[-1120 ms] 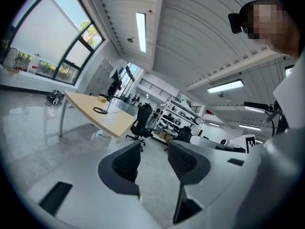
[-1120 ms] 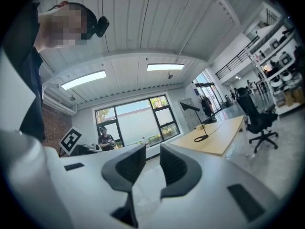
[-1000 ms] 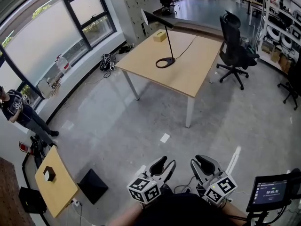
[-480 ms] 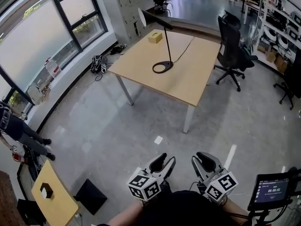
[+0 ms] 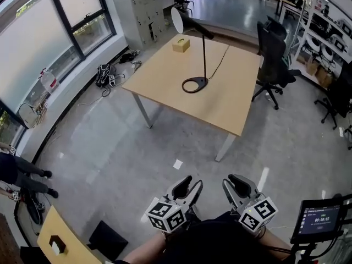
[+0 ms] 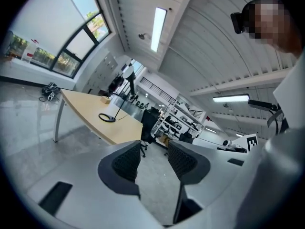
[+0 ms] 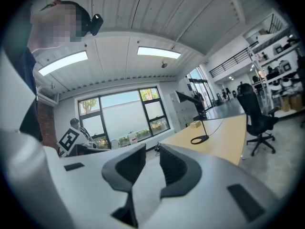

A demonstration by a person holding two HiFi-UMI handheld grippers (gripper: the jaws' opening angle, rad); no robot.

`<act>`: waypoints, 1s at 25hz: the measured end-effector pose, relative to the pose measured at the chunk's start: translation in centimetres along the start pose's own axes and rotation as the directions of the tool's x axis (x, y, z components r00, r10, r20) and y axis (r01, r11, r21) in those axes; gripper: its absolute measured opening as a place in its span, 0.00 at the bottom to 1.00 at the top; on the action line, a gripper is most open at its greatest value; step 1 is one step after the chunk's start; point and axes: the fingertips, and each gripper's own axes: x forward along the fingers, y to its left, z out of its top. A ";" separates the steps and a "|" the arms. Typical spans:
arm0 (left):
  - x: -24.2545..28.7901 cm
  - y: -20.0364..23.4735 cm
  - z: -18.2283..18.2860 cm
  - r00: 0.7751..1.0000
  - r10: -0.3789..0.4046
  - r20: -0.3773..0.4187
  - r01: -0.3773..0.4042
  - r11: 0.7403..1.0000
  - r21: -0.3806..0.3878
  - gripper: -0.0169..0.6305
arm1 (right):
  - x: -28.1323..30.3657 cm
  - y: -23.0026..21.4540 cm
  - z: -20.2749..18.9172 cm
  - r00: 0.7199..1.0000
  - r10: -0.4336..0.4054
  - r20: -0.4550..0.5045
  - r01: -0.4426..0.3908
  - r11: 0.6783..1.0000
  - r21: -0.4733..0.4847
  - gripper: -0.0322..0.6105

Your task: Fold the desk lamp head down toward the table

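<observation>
A black desk lamp stands far off on a light wooden table (image 5: 165, 76), its ring base (image 5: 195, 84) near the middle. A thin upright stem carries the lamp head (image 5: 179, 20), raised and tilted toward the left. My left gripper (image 5: 191, 187) and right gripper (image 5: 232, 187) hang side by side at the bottom of the head view, well short of the table. Each is open with nothing between its jaws. In the left gripper view, beyond the gripper (image 6: 155, 147), the lamp base (image 6: 107, 118) shows small. The right gripper view shows the gripper (image 7: 152, 151) with the lamp base (image 7: 199, 139) far beyond it.
A tan tissue box (image 5: 181, 44) sits at the table's far edge. A black office chair (image 5: 272, 48) stands at its right side. Grey floor lies between me and the table. A small wooden table (image 5: 66, 246), a screen on a stand (image 5: 322, 219) and a person (image 5: 16, 169) are nearby.
The table and lamp have drawn nearer in the head view and shifted slightly right. Both grippers keep their spot at the bottom, jaws unchanged. The lamp's pose is the same.
</observation>
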 end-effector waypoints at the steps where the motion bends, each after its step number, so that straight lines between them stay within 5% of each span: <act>1: 0.0 0.9 0.3 1.000 0.004 0.000 -0.004 1.000 -0.008 0.32 | 0.8 0.1 0.0 1.000 0.000 -0.008 0.000 1.000 -0.001 0.20; 16: 0.8 7.9 4.4 0.996 0.076 0.042 -0.075 0.996 -0.042 0.32 | 9.5 -0.4 0.6 0.997 0.064 -0.042 -0.064 0.998 0.002 0.20; 25: 6.6 10.3 7.5 0.992 0.115 0.055 -0.115 0.993 0.001 0.32 | 14.4 -5.8 2.4 0.995 0.103 -0.012 -0.102 0.994 0.026 0.20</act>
